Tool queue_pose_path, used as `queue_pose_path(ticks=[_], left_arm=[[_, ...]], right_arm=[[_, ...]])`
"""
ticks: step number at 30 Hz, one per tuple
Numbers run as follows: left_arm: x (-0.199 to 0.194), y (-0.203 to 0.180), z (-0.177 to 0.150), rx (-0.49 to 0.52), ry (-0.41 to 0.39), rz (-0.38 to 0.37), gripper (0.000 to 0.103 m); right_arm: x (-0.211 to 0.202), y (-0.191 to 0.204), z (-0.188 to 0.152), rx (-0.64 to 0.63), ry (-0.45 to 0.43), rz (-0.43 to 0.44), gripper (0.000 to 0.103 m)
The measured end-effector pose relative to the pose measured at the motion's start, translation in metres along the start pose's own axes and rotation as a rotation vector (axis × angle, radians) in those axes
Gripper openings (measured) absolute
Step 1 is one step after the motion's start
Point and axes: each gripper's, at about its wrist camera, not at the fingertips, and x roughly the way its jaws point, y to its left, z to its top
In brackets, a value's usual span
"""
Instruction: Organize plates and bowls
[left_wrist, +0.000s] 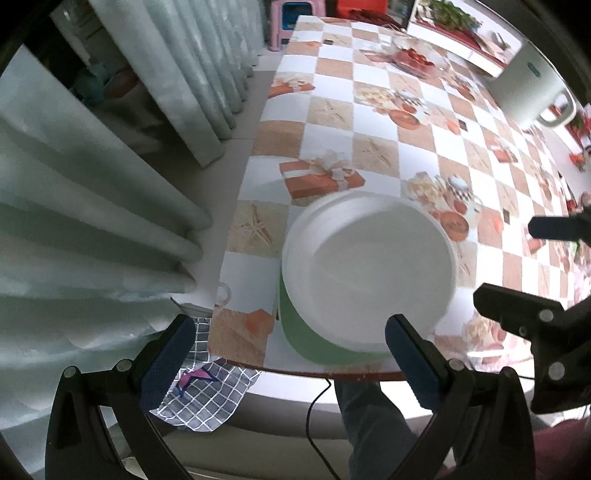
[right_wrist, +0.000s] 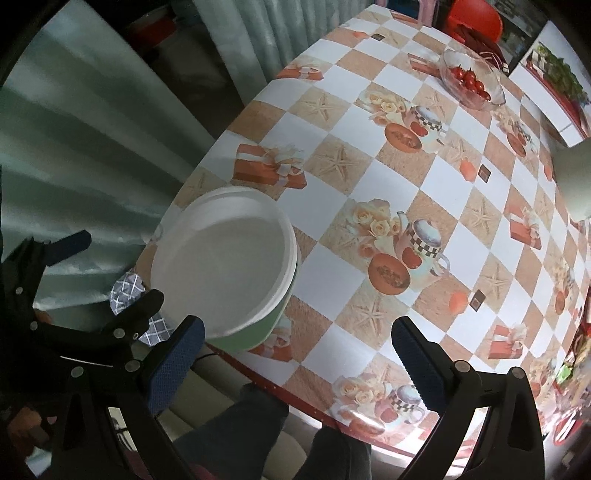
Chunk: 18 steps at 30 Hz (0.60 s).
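A stack of round white plates (left_wrist: 369, 273) sits on top of a pale green bowl (left_wrist: 317, 343), and this pile serves as the landmark. It stands on the tabletop (left_wrist: 373, 122), which is covered with a checkered oilcloth printed with starfish, gift boxes and teapots, right at the near edge by the tabletop's corner.

The left claw (left_wrist: 291, 354) hangs above the pile with its blue-padded fingers spread wide and nothing between them; one finger shows over the pile's near rim, the other past the tabletop's edge, over a grey checked cloth (left_wrist: 207, 398) lying lower down. The right claw (right_wrist: 299, 362) is likewise spread wide and empty, positioned just beside the pile, over the near edge of the tabletop.

Well beyond the pile, toward the far end of the tabletop, stands a clear glass bowl of red cherry tomatoes (right_wrist: 472, 79). A white appliance with a handle (left_wrist: 532, 92) sits far from the pile on the tabletop's far side. Pale pleated curtains (left_wrist: 92, 206) hang off the edge beside the pile. Below the near edge, the person's legs in dark trousers (right_wrist: 236, 432) are visible.
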Motion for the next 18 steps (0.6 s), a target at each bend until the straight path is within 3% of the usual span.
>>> queue_pose_path(ticks=[11,18], left_arm=[[-0.009,-0.021,-0.014,0.073,0.031,-0.009,0.103],[-0.014,-0.019,-0.015,0.045,0.040,-0.013,0.103]], right_arm=[[-0.013,0.004,-0.006,-0.026,-0.002,-0.001,0.102],[-0.019,0.002,-0.005,-0.042,-0.001,-0.008,0.102]])
